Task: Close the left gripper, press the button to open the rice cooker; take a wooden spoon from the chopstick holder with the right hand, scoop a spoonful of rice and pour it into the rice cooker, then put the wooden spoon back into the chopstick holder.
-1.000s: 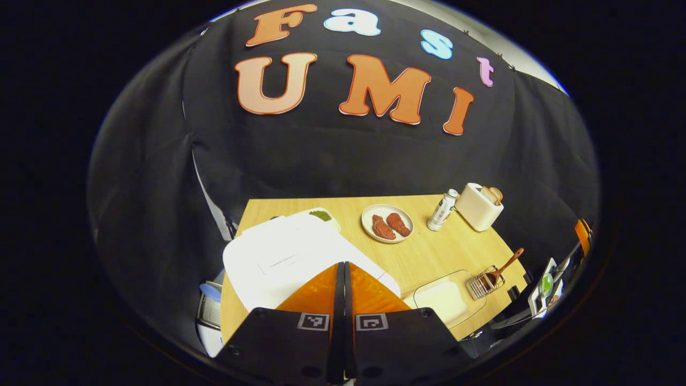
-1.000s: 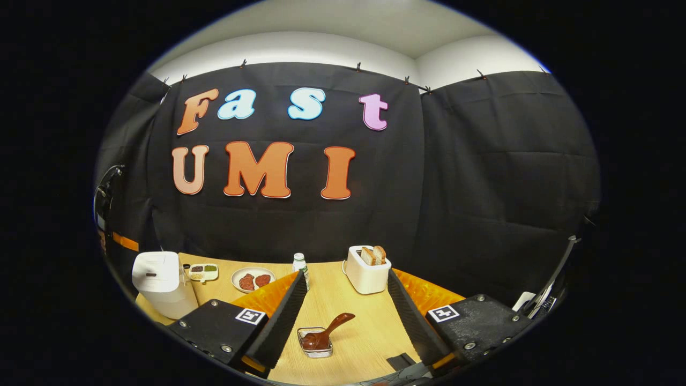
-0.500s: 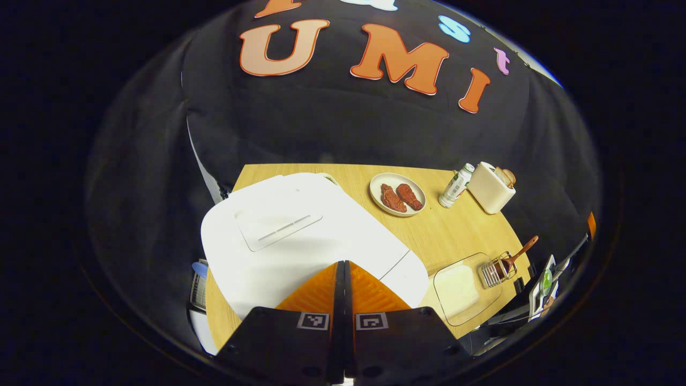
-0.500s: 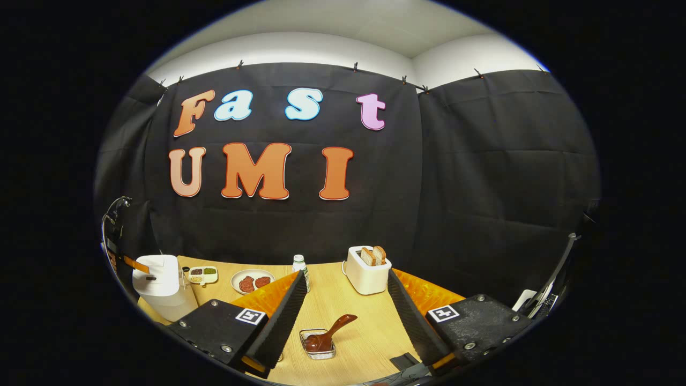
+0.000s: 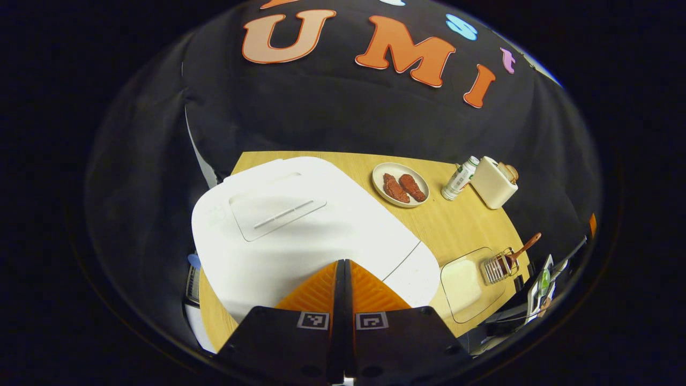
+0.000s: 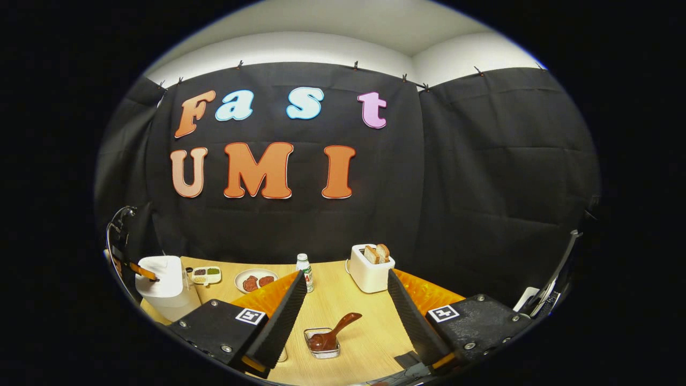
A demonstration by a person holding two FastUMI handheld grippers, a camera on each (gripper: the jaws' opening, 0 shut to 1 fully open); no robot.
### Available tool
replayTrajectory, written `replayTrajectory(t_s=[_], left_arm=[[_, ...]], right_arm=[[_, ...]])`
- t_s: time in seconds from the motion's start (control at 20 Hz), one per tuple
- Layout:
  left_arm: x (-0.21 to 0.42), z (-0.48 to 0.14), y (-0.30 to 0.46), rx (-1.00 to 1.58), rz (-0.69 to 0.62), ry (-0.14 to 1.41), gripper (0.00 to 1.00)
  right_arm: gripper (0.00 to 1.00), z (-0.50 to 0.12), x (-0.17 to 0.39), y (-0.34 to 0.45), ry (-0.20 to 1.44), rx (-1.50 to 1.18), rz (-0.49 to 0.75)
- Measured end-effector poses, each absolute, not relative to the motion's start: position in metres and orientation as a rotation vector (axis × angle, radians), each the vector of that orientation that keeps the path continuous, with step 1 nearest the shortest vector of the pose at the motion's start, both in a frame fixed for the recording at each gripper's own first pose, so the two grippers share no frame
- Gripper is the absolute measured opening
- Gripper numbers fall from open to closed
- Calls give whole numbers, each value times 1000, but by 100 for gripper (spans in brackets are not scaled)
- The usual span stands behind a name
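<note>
Left gripper view: left gripper (image 5: 343, 268) fingers pressed together, nothing between them, tips over front edge of white rice cooker (image 5: 300, 225), lid down, w/ a recessed panel on top. Clear container of rice (image 5: 471, 281) beside cooker on table (image 5: 455, 220); wire chopstick holder (image 5: 496, 268) w/ wooden spoon (image 5: 522, 249) just beyond it.

Right gripper view: right gripper (image 6: 345, 292) fingers wide apart, empty, above holder (image 6: 322, 343); spoon (image 6: 335, 332) leans out of it. Cooker (image 6: 161, 284) far left. Toaster (image 6: 371, 271) w/ bread, small bottle (image 6: 305, 271); label too small to read.
</note>
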State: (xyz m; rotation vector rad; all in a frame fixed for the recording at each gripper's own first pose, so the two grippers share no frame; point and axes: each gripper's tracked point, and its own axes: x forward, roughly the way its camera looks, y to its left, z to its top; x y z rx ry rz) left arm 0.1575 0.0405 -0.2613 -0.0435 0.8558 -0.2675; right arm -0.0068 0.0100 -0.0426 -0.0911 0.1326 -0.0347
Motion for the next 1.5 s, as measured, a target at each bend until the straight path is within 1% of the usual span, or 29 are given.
replayTrajectory(t_s=[0.05,0.1,0.2,0.3,0.4,0.55,0.65,0.8,0.95,1.1,1.25,1.35,1.5], left_arm=[[164,-262,39,-50,-269,818,5],[163,-264,39,-47,-264,829,5],[166,-259,40,-22,-254,802,5],[170,-240,38,0,-242,747,5],[181,-201,41,14,-217,643,5],[188,-122,54,14,-151,455,5],[177,-74,54,7,-141,351,5],[149,-28,51,32,-116,228,5],[122,-8,33,16,-125,167,4],[104,9,37,62,-54,97,5],[87,20,32,117,-21,52,5],[78,28,26,137,-26,19,7],[61,40,21,99,-23,-22,7]], right_arm=[[95,-45,-7,10,134,-93,-33],[94,-46,-7,11,139,-93,-28],[94,-49,-7,13,143,-92,-19],[94,-47,-6,12,135,-89,-17],[94,-45,-5,10,129,-88,-16],[94,-43,-5,6,118,-80,-16],[94,-43,-5,6,115,-77,-13],[94,-42,-5,5,109,-71,-9],[94,-48,-5,5,113,-69,2],[94,-50,-6,5,118,-62,15],[94,-54,-4,3,122,-50,21],[95,-55,-3,0,120,-41,21],[94,-59,2,-8,117,-26,9]])
